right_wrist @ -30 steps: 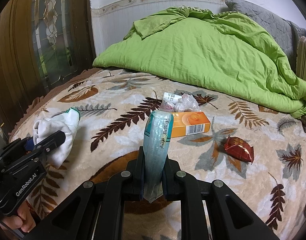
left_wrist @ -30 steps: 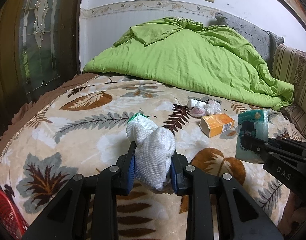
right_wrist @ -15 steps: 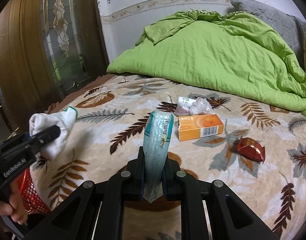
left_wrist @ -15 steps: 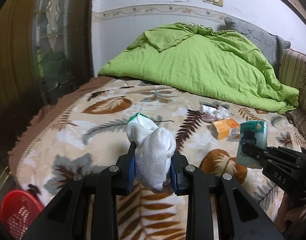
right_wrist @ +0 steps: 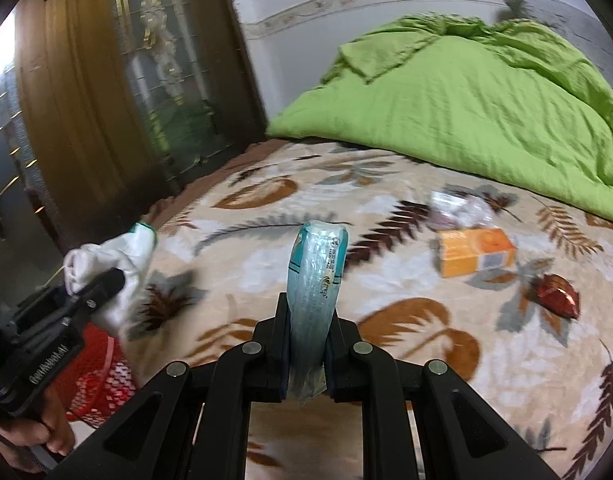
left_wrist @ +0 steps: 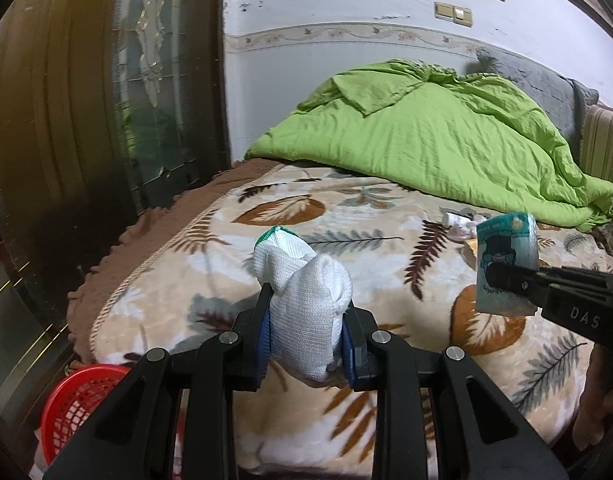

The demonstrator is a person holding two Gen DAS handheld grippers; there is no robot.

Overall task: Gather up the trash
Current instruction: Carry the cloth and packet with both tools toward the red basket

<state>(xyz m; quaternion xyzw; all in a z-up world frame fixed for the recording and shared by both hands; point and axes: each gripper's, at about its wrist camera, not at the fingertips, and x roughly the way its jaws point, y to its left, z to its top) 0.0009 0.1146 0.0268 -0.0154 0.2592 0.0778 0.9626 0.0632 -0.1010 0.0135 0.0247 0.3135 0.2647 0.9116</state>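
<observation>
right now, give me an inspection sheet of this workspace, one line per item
Surface: leaf-print blanket covering the bed.
Job's things: white sock and teal packet held up off the bed; red basket on the floor at the bed's corner.
Clutter: orange box, red wrapper and clear bag lying on the blanket.
Grippers: left gripper shut on the sock; right gripper shut on the packet.
Cables: nothing seen.
Surroundings: green duvet heaped at the far end; wooden glass-panelled door on the left; white wall behind.
</observation>
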